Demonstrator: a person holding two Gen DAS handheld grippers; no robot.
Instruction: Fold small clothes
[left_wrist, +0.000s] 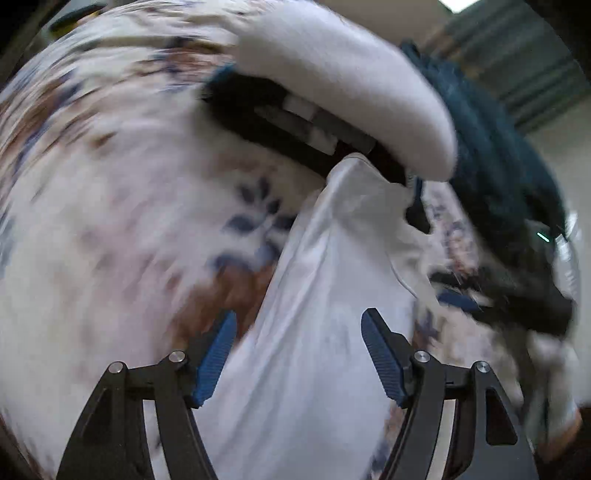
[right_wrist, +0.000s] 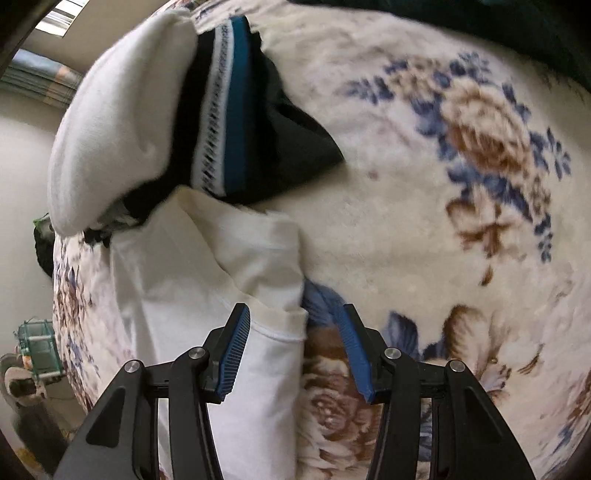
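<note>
A white garment (right_wrist: 207, 273) lies partly folded on a floral blanket (right_wrist: 424, 206). My right gripper (right_wrist: 295, 321) is open, its fingers either side of the garment's hemmed edge, just above it. In the left wrist view, which is blurred, the same white garment (left_wrist: 314, 332) lies under my left gripper (left_wrist: 299, 325), which is open over the cloth. A black garment with a blue and white waistband (right_wrist: 229, 110) lies beyond it, beside a thick white folded piece (right_wrist: 118, 122), which also shows in the left wrist view (left_wrist: 351, 85).
The floral blanket (left_wrist: 110, 206) covers the whole bed. A dark teal fabric (left_wrist: 491, 147) lies at its far side. The right gripper shows blurred at the left wrist view's right side. Off the bed's left edge, a floor with a green crate (right_wrist: 37, 350).
</note>
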